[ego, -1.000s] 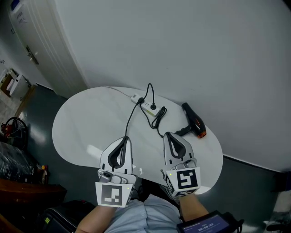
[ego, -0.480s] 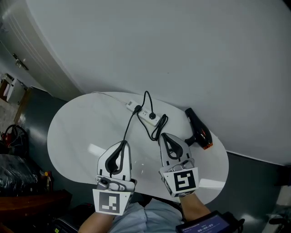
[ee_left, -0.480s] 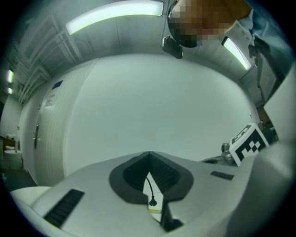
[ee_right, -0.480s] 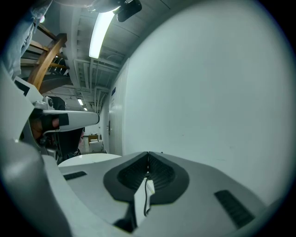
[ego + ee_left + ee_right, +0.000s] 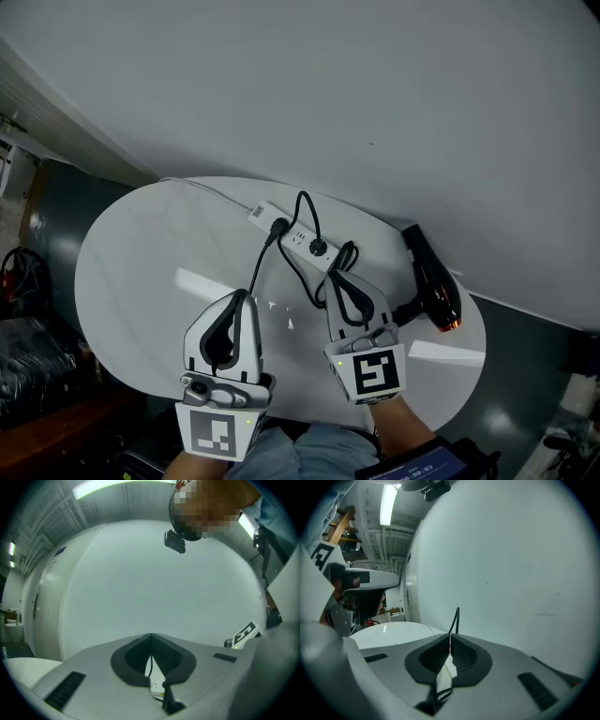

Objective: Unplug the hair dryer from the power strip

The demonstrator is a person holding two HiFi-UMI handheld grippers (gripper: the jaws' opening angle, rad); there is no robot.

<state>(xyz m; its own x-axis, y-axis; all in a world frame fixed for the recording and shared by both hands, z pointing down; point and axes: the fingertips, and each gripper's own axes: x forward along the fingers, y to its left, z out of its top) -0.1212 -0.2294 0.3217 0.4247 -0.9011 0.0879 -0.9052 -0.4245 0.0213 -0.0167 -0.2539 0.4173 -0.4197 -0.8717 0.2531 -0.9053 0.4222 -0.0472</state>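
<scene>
Bare table (image 5: 122, 281) spreads left of the left gripper (image 5: 242, 296), jaws pressed together; power strip (image 5: 292, 240) lies ahead, plugged; right gripper (image 5: 336, 279) equally closed, empty; hair dryer (image 5: 429, 274) hugs the right edge; both grippers now nearer the strip

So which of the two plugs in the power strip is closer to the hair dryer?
The plug further right on the power strip; the other plug sits near its left end, farther from the hair dryer.

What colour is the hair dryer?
The hair dryer is black with an orange end, best seen in the head view.
</scene>
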